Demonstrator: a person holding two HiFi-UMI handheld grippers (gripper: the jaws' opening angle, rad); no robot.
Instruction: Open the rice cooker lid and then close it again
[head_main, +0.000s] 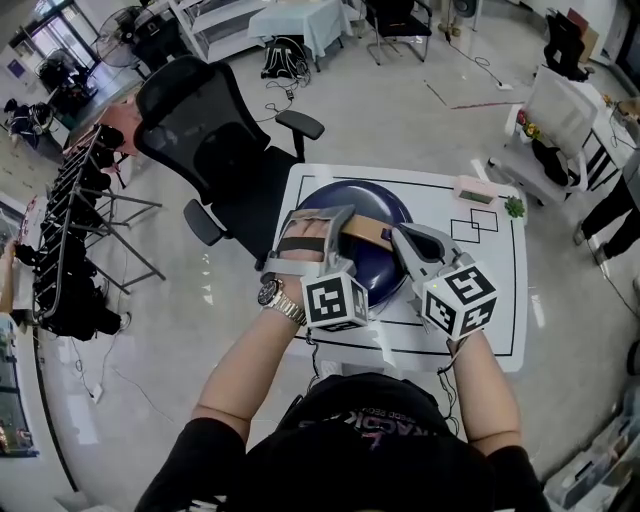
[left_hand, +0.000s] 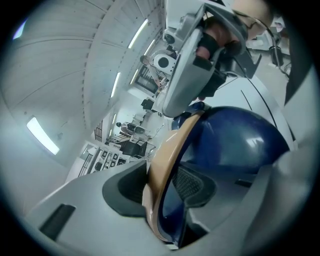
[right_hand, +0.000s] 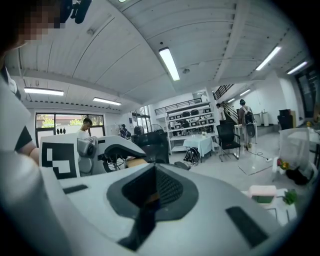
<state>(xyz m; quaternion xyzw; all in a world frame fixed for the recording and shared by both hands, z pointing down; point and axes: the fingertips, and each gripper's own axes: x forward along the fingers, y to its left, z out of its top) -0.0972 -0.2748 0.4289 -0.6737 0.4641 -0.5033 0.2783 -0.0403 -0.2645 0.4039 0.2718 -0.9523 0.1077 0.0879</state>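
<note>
No clear word or number is showing anywhere. Pale lettering on the person's black shirt (head_main: 372, 428), bottom centre of the head view, is running upside down and is too blurred to read. Black-and-white square markers are showing on the lower-centre white cube (head_main: 335, 300) and the neighbouring white cube (head_main: 460, 298); these are patterns only, no letters.

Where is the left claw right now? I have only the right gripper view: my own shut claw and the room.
Observer: Left gripper view shows the left claw closed on the tan handle of the blue cooker.
Operator: And my right claw?
Observer: Head view puts the right claw at that handle's right end; whether it touches I cannot tell.
Operator: Where does the cooker stand?
Observer: On the white table, left of its middle.
</note>
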